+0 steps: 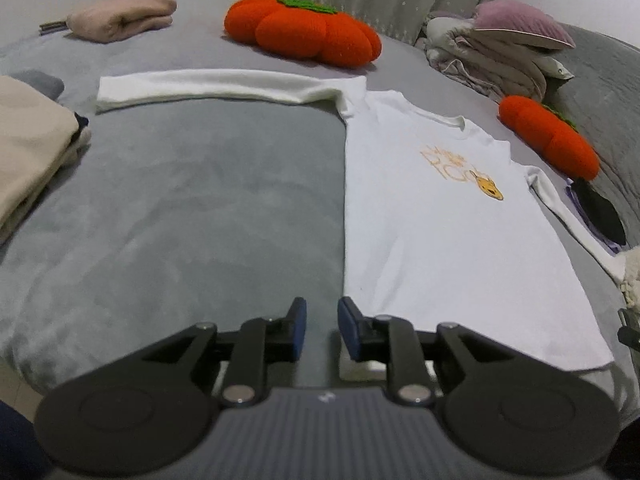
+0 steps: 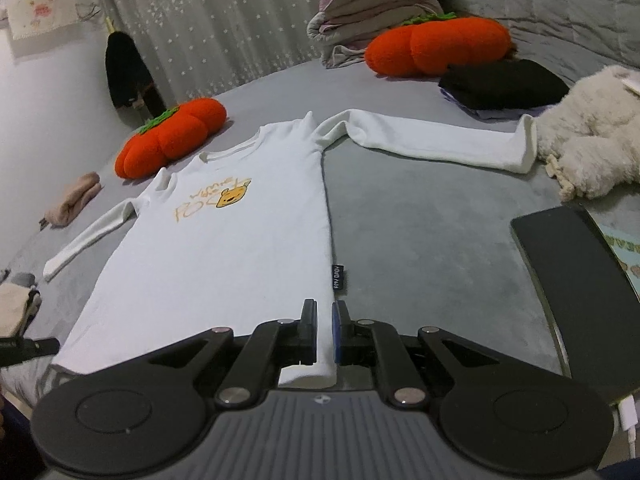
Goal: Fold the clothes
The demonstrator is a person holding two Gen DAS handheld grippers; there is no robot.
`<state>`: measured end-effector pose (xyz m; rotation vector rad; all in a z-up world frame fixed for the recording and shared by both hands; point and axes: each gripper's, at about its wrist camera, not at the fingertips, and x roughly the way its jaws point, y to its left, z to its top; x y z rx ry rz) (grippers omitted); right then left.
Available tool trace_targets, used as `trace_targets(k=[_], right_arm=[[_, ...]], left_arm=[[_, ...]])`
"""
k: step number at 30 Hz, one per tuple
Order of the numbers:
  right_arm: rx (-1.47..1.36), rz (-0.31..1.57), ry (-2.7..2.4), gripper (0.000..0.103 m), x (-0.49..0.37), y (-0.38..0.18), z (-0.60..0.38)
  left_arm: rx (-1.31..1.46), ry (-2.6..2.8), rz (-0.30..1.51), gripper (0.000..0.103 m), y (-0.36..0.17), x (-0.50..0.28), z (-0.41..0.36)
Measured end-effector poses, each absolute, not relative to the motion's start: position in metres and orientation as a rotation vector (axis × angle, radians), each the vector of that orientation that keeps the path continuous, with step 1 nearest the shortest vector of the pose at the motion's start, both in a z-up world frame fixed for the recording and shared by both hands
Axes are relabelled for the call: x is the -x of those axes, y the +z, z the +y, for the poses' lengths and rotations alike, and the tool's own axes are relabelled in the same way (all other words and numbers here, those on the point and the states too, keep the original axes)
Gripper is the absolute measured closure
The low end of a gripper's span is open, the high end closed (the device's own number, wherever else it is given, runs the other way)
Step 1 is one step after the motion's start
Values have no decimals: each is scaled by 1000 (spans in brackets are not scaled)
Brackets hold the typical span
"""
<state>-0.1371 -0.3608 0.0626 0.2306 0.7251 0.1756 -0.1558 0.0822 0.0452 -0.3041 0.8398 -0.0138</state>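
One shirt (image 2: 224,256), flat on bed (image 2: 420,240), collar away, sleeves sideways. Two pumpkins (image 2: 172,138). Left tool (image 1: 322,330) ajar, empty; right tool (image 2: 325,330) nips hem.

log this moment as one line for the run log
stage: start of fold | white long-sleeve shirt: flat on grey blanket, sleeves out | left hand-held gripper: open at left hem corner | right hand-held gripper: narrow gap astride right hem edge, grip unclear

One white shirt (image 1: 432,216), two pumpkin cushions (image 1: 304,30).

Dim, soft light; fisheye-warped edges
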Motion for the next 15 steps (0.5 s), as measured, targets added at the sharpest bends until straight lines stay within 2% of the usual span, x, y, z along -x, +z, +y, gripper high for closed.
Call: trace_targets(k=[15], right_arm=[[-25, 789, 234, 93, 86, 42, -300]], left_arm=[[136, -76, 852, 83, 38, 98, 33]])
